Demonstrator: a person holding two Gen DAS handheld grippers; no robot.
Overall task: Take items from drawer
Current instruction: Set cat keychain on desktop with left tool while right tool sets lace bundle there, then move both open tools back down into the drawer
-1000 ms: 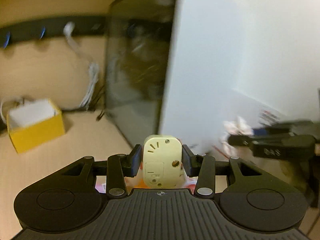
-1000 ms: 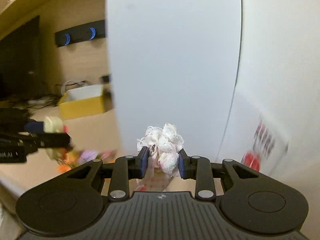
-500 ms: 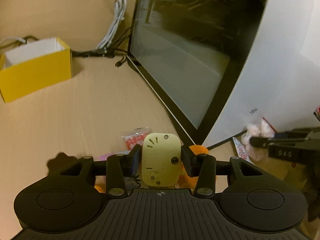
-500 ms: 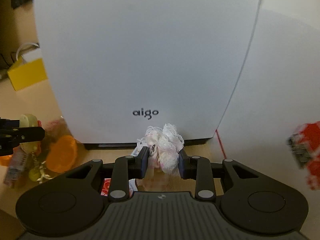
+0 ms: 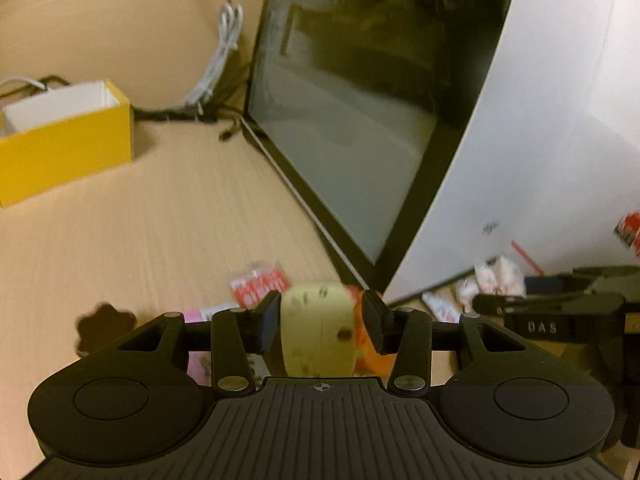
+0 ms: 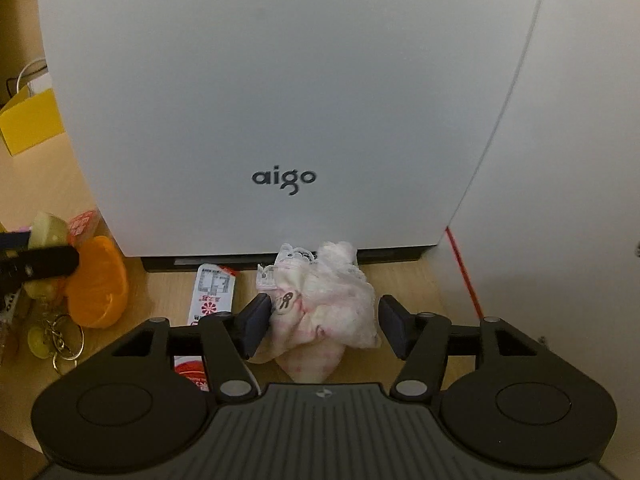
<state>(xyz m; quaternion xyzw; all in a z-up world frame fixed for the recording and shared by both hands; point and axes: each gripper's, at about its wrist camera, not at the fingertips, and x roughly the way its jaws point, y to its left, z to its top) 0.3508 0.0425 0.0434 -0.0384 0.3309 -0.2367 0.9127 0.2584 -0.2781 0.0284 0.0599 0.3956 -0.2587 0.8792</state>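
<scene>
In the left wrist view, we see our left gripper (image 5: 320, 322) with its fingers spread; the pale yellow timer (image 5: 318, 334) sits between them, gaps on both sides, and we cannot tell if it rests on the desk (image 5: 140, 232). Behind it lie a red-white packet (image 5: 259, 285) and an orange bowl (image 5: 370, 354). The white computer case (image 5: 540, 140) with its dark glass side stands just beyond, blocking the way forward. A yellow box (image 5: 66, 144) is near the desk's far left edge.

In the right wrist view, our right gripper (image 6: 320, 326) is also parted around the lace cloth bundle (image 6: 328, 316), which lies on the desk directly before the case front. A key ring (image 6: 60, 340) lies left, beside the bowl.
</scene>
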